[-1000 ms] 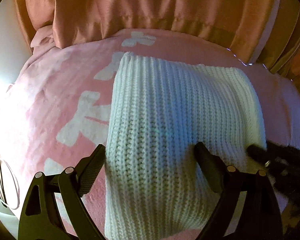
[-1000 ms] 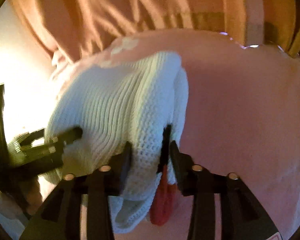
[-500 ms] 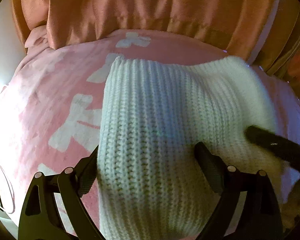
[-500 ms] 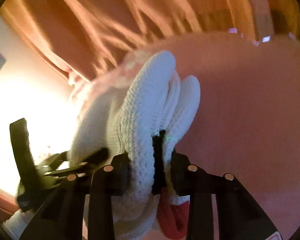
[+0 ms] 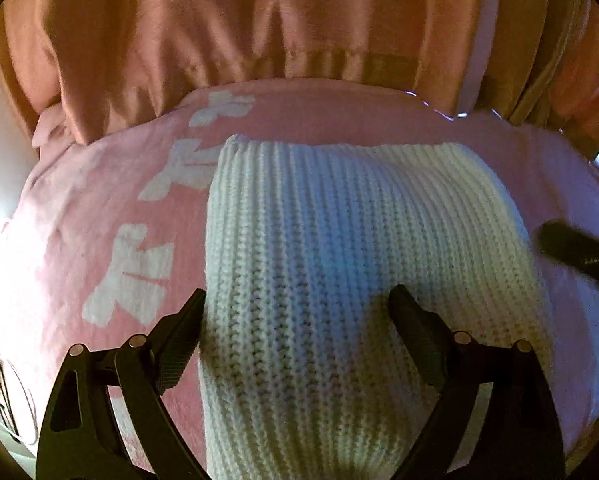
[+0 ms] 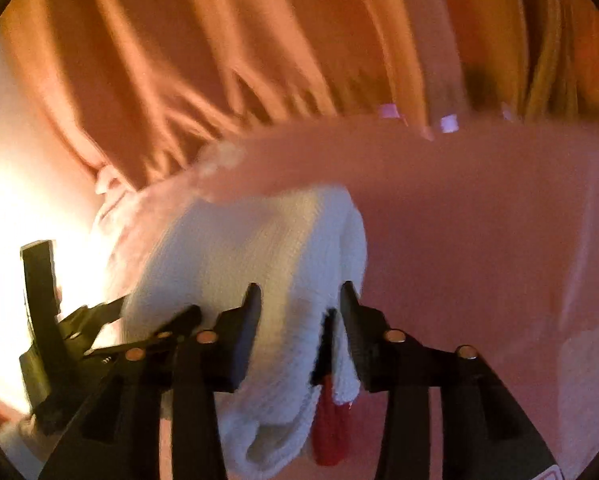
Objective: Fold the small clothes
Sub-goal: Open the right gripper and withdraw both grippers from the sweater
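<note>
A wide orange-tan curtain (image 5: 259, 28) hangs in folds across the back of both views. Below it spreads a pink fleece blanket (image 5: 59, 248) printed with white bow shapes, covering the whole work surface.

On the blanket lies a white rib-knit garment (image 5: 339, 264), folded into a thick oblong. In the left wrist view its long axis runs from the near edge away toward the curtain, the knit ribs following the same line, with the far end squared off and pointing at the curtain. Its left edge is straight; its right side bulges and rises.

The left gripper (image 5: 297, 312) hovers at the near end of the garment with its fingers spread wide: one black finger sits just off the garment's left edge, over the blanket, the other over the knit itself. Whether either pad touches the cloth cannot be told.

The right gripper (image 6: 301, 304) is at the garment's right-hand edge. Its jaws have just been closing, and the bunched layers of white knit fill the gap between them, so the fingers pinch that folded edge and hold it up off the blanket. A small red piece of cloth (image 6: 331, 428) hangs below the pinched edge; what it belongs to is unclear.
</note>
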Demonstrator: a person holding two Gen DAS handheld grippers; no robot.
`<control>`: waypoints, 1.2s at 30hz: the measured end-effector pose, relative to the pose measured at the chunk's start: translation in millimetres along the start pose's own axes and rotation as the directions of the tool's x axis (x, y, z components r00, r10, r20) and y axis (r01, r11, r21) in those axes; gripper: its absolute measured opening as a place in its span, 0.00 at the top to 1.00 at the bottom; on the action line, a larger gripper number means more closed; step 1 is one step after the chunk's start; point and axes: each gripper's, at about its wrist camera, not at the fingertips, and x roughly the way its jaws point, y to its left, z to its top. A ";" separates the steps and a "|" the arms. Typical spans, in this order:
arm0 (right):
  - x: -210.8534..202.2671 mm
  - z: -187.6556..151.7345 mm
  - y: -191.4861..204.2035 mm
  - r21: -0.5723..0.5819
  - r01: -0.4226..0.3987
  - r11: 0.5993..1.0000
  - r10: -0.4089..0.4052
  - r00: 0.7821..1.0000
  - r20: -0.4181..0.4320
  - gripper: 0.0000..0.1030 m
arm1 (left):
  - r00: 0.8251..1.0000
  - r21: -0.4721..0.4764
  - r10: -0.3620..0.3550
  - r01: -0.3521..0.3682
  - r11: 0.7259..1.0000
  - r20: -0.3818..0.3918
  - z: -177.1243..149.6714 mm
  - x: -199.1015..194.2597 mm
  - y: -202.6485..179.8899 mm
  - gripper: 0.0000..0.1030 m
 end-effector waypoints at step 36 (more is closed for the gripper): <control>-23.2 -105.6 -19.0 -0.044 0.312 0.949 -0.315 0.947 -0.070 0.58 | 0.996 -0.043 0.029 -0.025 0.999 0.085 -81.6 -66.5 -48.3 0.09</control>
